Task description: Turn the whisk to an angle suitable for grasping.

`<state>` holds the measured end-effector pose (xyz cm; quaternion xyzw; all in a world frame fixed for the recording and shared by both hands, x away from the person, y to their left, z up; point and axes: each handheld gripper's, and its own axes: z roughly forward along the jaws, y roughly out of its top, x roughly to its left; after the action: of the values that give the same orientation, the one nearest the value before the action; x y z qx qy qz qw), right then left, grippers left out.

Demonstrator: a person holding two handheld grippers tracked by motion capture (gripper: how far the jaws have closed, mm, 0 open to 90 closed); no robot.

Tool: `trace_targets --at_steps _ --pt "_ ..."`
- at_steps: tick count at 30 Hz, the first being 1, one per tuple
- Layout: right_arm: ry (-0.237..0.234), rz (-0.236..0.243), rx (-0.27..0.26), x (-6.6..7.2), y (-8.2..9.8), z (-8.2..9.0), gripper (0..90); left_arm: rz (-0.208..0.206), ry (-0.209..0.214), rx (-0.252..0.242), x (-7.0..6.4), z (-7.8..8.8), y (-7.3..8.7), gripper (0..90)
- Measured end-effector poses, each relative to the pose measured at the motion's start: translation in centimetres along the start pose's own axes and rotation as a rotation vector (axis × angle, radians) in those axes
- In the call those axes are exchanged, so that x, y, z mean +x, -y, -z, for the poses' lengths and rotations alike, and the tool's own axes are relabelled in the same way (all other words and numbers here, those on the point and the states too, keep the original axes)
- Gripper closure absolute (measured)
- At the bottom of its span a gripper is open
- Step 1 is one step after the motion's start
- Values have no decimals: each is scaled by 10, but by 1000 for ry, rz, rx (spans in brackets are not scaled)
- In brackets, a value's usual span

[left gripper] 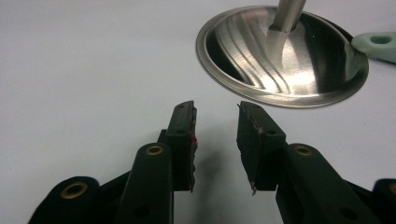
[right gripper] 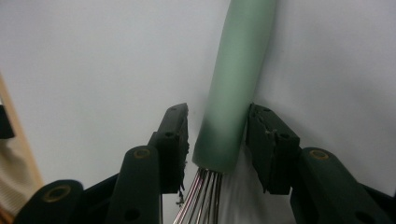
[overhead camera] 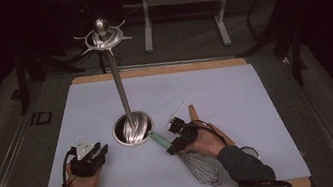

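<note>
Fingers [right gripper: 173,140] of the right gripper [right gripper: 217,135] straddle the whisk's green handle [right gripper: 233,79], not clamped (left gripper [left gripper: 215,140] gapes empty).

Matt green plastic whisk handle [right gripper: 232,79] w/ shiny metal wires [right gripper: 201,198]

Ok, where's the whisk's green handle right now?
In the right gripper view the green handle stands between the right gripper's jaws; in the high view its tip lies beside the steel stand's round base.
</note>
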<state>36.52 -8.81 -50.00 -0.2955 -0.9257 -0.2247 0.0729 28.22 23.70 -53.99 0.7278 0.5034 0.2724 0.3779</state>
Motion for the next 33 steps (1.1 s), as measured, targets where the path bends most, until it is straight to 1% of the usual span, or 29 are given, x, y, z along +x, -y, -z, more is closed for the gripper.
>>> trace_targets --at_steps 1,3,4,5,6,10,11,13,14,15,16,17,18,19,20,21,22,24,26,29,33 --pt "-11 -6 3 0 0 1 579 0 0 0 0 0 0 675" --pt "-16 -9 5 0 -1 1 583 0 0 0 0 0 0 674" --pt "-38 -22 16 0 -1 0 594 0 -1 0 0 0 0 674" --pt "-38 -22 16 0 -1 0 594 0 -1 0 0 0 0 674" --pt "-76 -36 21 -1 -2 0 607 0 -1 0 0 0 0 673" --pt "-88 -37 34 0 -2 -2 609 0 -1 -1 0 0 0 671" --pt "-108 -37 39 1 -3 -3 607 0 -1 -1 0 0 0 670" --pt "-120 -31 39 2 -4 -3 609 0 -1 -1 0 0 0 669" --pt "-120 -31 39 2 -4 -3 609 0 -1 -1 0 0 0 669" --pt "-112 -30 58 4 -5 -4 622 1 -1 -1 0 0 0 668" --pt "-112 -30 58 4 -5 -4 622 1 -1 -1 0 0 0 668" --pt "-88 -13 97 6 -6 -8 642 1 -2 -1 0 0 0 668" --pt "-79 -11 113 7 -6 -11 654 1 -2 -1 0 0 0 668" --pt "-64 -12 113 9 -7 -12 661 0 -2 -1 0 0 0 668" --pt "-64 -12 113 9 -7 -12 661 0 -2 -1 0 0 0 668" --pt "-41 -8 117 12 -7 -12 675 0 -3 0 0 0 0 668" --pt "-41 -8 117 12 -7 -12 675 0 -3 0 0 0 0 668" --pt "-20 -19 100 13 -7 -11 688 1 -3 -1 0 0 0 668" --pt "-11 -44 81 12 -7 -8 689 2 -3 -1 0 0 0 668" --pt "-25 -64 45 9 -7 -3 689 5 -3 -4 0 0 0 668" --pt "-46 -77 1 6 -7 5 690 10 -2 -4 1 0 0 668"
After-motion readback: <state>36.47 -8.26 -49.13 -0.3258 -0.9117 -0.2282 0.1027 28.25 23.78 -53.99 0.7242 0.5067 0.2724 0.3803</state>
